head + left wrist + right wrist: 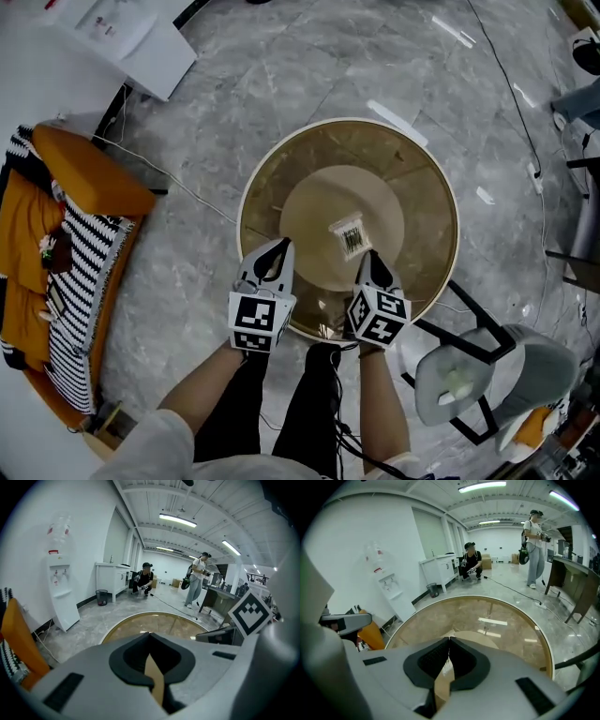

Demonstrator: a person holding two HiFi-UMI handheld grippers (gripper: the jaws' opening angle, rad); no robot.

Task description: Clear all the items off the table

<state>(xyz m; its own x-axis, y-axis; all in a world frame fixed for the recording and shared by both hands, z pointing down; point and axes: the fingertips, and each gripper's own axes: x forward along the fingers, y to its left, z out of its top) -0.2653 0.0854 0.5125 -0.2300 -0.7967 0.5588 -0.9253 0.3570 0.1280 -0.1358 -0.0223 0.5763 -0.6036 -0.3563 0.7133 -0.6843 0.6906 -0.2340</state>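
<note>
We look steeply down on a round glass table [424, 192] with a pale gold rim, standing on a grey marble floor. A round beige base [314, 202] shows through the glass. The only item on the tabletop is a small white barcode label [351, 236], lying near the middle, a little towards the right.

Both hand-held grippers are at the near edge of the table and point in towards its centre. The left gripper [283, 245] hangs over the glass to the left of the label, apart from it. In the left gripper view its jaws are closed, tips together, with nothing between them; only the beige base shows through the gap behind the tips.

The right gripper [371, 255] has its tip right at the label's near right corner. In the right gripper view its jaws are also closed tip to tip. A pale striped patch shows in the gap below the tips. We cannot tell whether the tips pinch the label or only touch it.

A grey chair [473, 370] stands to the right of the table, and orange and striped cushions [70, 234] lie well to the left.
</note>
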